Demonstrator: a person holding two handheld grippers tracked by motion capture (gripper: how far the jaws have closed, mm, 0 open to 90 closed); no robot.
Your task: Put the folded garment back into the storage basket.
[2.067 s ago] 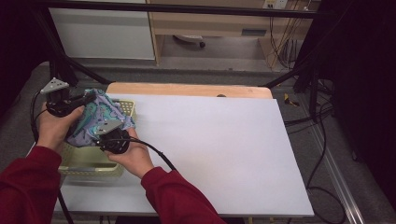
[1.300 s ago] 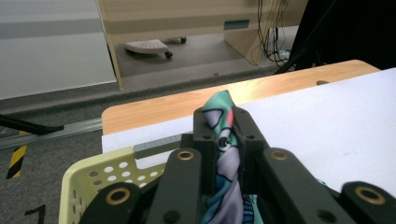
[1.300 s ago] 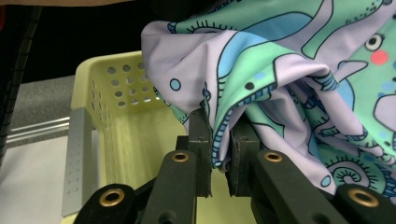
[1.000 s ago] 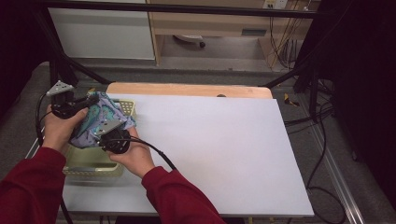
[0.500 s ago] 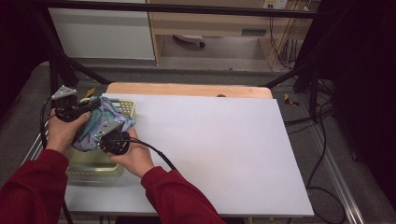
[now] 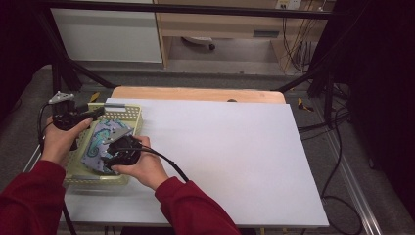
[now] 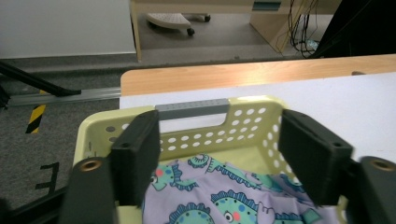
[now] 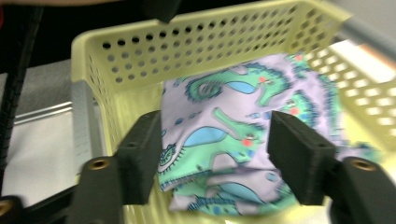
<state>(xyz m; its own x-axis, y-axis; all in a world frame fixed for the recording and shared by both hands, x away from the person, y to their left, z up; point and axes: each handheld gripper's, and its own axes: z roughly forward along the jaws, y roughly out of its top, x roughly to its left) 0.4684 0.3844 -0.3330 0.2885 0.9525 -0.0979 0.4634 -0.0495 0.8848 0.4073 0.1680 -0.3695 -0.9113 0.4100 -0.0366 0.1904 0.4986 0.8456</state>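
Note:
A lilac cloth printed with teal creatures lies crumpled inside a pale yellow perforated basket at the table's left. My left gripper hovers over the basket's far left corner; its jaws have just been opening and nothing is pinched between them. In the left gripper view the cloth lies below the left gripper. My right gripper is over the basket's near side; its jaws have just been opening too. In the right gripper view the right gripper straddles the cloth loosely, without pressing it.
The basket sits on a white board that stretches to the right. A wooden strip runs along its back edge. The basket's far wall carries a grey handle. Black frame bars and cables border the table.
The cloth, earlier bunched up between both shut grippers above the basket, now lies loose in the basket. Both grippers have opened and let it go.

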